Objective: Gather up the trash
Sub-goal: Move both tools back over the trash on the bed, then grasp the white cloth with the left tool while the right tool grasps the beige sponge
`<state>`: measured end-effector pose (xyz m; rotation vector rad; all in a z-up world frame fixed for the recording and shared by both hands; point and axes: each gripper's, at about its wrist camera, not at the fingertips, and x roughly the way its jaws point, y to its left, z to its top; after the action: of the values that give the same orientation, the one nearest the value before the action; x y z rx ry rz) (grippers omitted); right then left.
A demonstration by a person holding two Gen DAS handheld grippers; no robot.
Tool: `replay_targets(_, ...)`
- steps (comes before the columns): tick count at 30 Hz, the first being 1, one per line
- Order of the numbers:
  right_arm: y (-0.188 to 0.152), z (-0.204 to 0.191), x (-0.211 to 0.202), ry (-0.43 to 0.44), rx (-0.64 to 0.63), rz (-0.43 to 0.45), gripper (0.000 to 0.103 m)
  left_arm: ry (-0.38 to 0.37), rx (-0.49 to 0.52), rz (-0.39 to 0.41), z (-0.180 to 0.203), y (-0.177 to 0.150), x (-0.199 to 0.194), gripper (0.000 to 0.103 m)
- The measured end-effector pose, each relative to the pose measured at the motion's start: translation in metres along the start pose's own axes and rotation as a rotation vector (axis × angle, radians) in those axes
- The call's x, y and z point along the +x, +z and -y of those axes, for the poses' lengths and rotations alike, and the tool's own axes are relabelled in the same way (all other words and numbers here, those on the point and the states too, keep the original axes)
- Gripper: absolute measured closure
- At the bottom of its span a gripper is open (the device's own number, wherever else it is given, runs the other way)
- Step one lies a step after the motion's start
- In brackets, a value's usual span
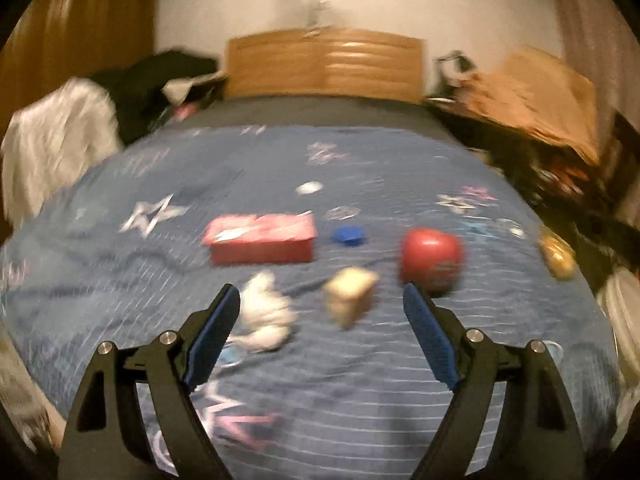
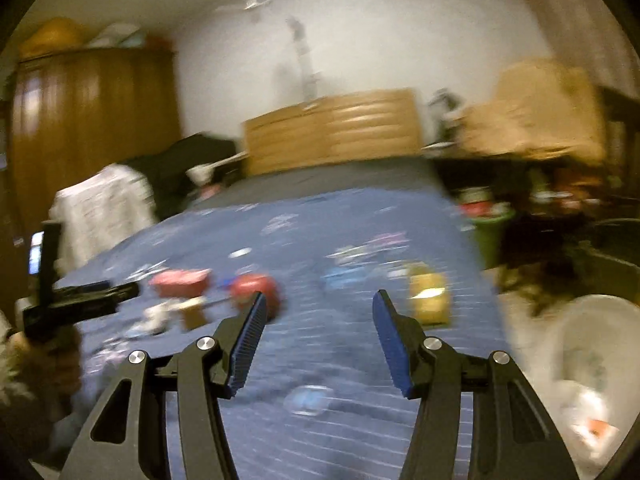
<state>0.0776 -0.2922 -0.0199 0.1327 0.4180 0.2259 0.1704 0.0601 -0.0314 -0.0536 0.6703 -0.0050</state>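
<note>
Six or so bits still litter the bed (image 1: 120, 320), so barely started. Left view: left gripper (image 1: 322, 304) wide open, empty; tissue wad (image 1: 266, 314) lower centre, red box (image 1: 262, 240) and red can (image 1: 432, 260) mid-frame. Right view: right gripper (image 2: 318, 310) half-open, empty; yellow packet (image 2: 428, 296) right of centre, white bag (image 2: 588, 368) lower right.

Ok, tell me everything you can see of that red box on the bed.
The red box is a low, long rectangular carton, looking like cardboard, lying flat on the blue bedspread. Its top is pinkish with pale streaks, its front side plain red; motion blur hides any print. A blue cap lies just to its right, crumpled white paper nearer the camera; neither visibly touches it. The right wrist view shows it further off. No hand-held gripper touches it.
</note>
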Motion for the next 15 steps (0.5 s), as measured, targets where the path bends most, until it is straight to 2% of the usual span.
replay_targets(2,0.000,-0.035,0.031,0.099,-0.040,-0.065,0.046,-0.002,-0.045,-0.042,-0.018,0.000,0.013,0.031)
replay_targets(4,0.001,-0.056,0.051,0.121,-0.064,-0.105,0.047,-0.018,-0.072,-0.095,-0.032,-0.001,0.032,0.038)
replay_targets(6,-0.002,-0.079,0.068,0.163,-0.070,-0.140,0.047,-0.039,-0.104,-0.141,-0.044,-0.005,0.048,0.041)
replay_targets(7,-0.004,-0.089,0.073,0.173,-0.073,-0.151,0.047,-0.054,-0.129,-0.169,-0.047,-0.006,0.059,0.045)
replay_targets(9,-0.008,-0.103,0.082,0.179,-0.081,-0.173,0.047,-0.102,-0.138,-0.189,-0.048,-0.006,0.070,0.045)
replay_targets(11,-0.012,-0.111,0.090,0.176,-0.089,-0.204,0.047,-0.083,-0.107,-0.185,-0.045,-0.010,0.079,0.046)
replay_targets(12,-0.014,-0.111,0.091,0.174,-0.094,-0.215,0.047,-0.067,-0.106,-0.193,-0.048,-0.011,0.089,0.049)
replay_targets(13,-0.015,-0.113,0.096,0.174,-0.097,-0.222,0.047,-0.062,-0.119,-0.222,-0.051,-0.013,0.100,0.062)
replay_targets(14,-0.015,-0.120,0.101,0.178,-0.104,-0.232,0.047,-0.057,-0.132,-0.246,-0.054,-0.015,0.107,0.063)
replay_targets(15,-0.013,-0.117,0.102,0.182,-0.108,-0.236,0.047,-0.085,-0.157,-0.252,-0.059,-0.017,0.109,0.065)
